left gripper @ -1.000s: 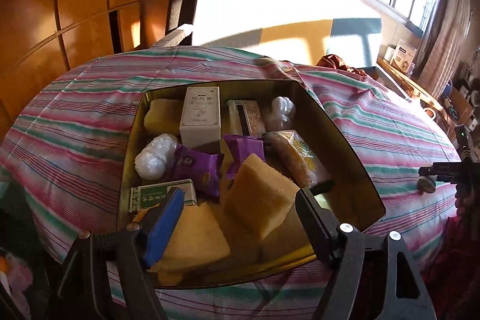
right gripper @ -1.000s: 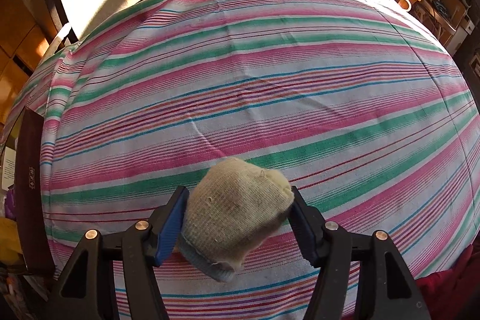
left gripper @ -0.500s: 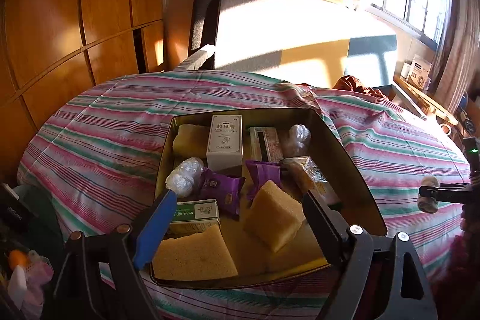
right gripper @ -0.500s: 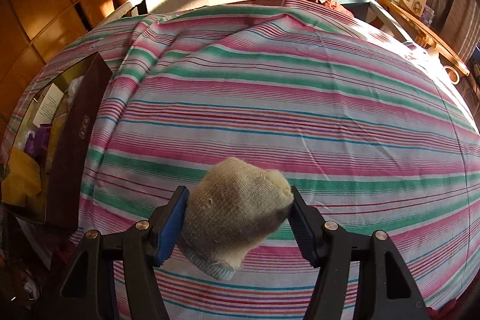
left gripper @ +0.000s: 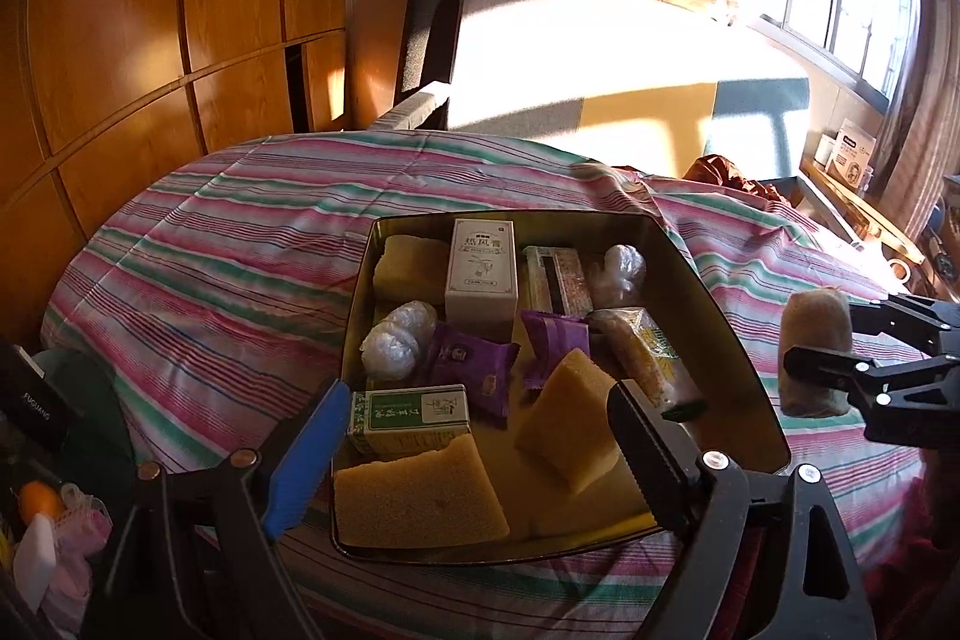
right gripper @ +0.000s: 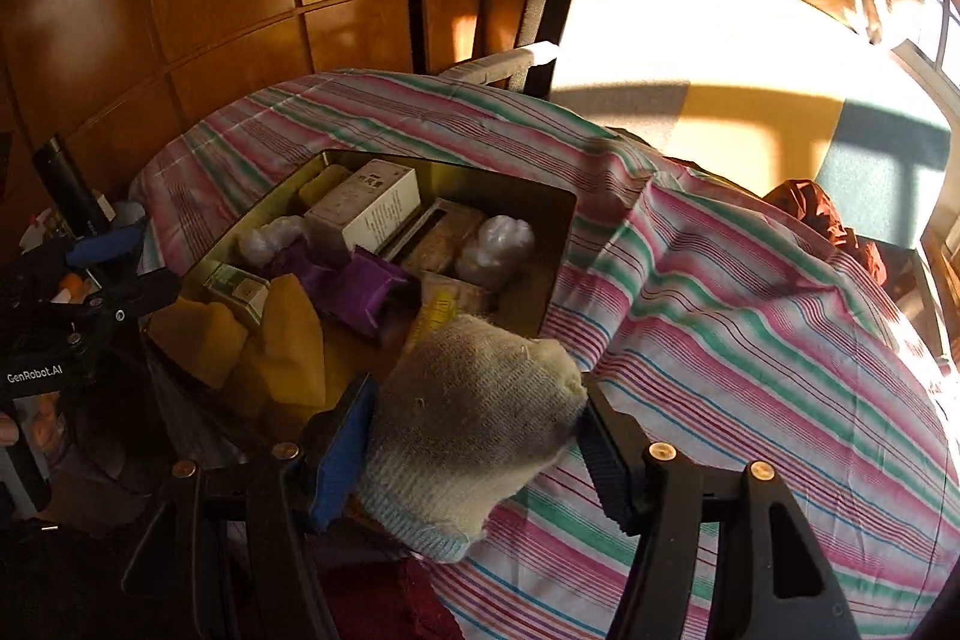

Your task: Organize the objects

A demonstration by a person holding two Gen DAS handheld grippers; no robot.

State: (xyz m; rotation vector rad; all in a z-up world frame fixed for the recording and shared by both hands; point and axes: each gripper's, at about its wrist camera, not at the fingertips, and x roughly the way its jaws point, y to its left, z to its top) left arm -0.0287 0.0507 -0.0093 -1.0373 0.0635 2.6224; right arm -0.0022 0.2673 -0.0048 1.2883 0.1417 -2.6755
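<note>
A shallow gold metal tin (left gripper: 744, 358) sits open on the striped tablecloth, and everything else is placed by it. Along its far wall lie a yellow sponge (left gripper: 410, 268), an upright white carton (left gripper: 482, 275), a long flat packet (left gripper: 555, 278) and a clear plastic wad (left gripper: 618, 269). Mid-tin: another plastic wad (left gripper: 397, 339), two purple snack packets (left gripper: 471, 361), and a yellow-wrapped bar (left gripper: 651, 358). Near its front wall: a green-and-white box (left gripper: 411, 415), a flat sponge (left gripper: 417, 499), and a sponge wedge (left gripper: 570, 427) tilted on edge. A rolled beige knit piece (right gripper: 474, 412), possibly a sock, is held just off the tin's right rim, above the cloth.
</note>
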